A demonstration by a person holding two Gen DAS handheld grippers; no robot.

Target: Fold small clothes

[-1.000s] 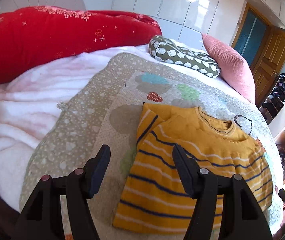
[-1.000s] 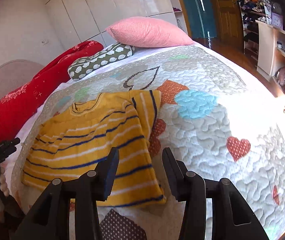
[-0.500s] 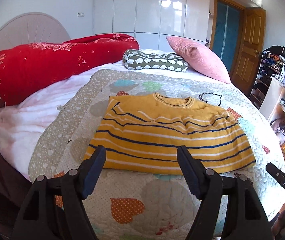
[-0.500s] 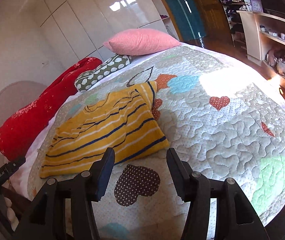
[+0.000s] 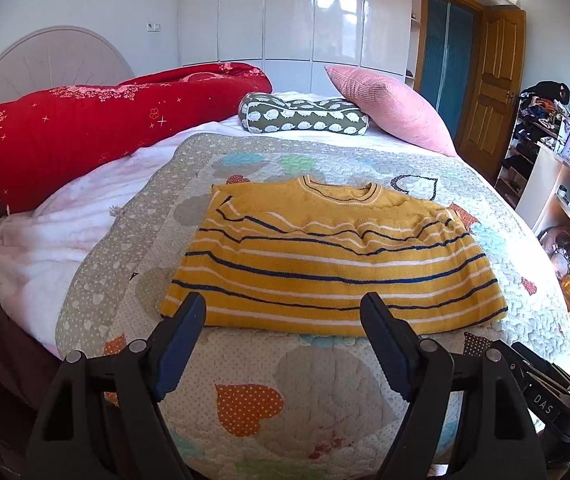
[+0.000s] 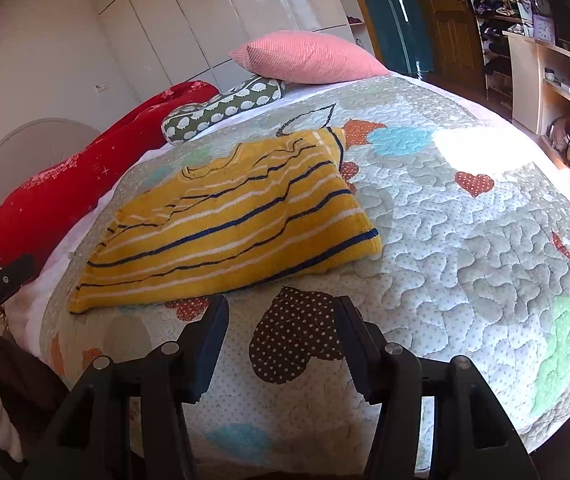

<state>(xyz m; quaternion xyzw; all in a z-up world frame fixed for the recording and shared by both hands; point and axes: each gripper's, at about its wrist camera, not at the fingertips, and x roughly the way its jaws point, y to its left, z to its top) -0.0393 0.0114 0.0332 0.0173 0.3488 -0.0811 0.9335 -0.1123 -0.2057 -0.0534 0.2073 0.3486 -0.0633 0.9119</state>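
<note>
Quilt (image 5: 325, 368) under seemingly folded sweater (image 5: 337, 264)

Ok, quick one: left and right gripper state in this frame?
Left gripper: open, holding nothing, just short of the yellow striped sweater.
Right gripper: open, holding nothing, over the quilt.

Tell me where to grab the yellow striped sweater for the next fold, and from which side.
Probably the two corners of the near hem of the yellow striped sweater. It lies flat on the quilt, sleeves tucked in, neckline far, hem facing both open claws. Bring the left claw to the left corner and the right claw to the right corner, low from the near edge.
</note>
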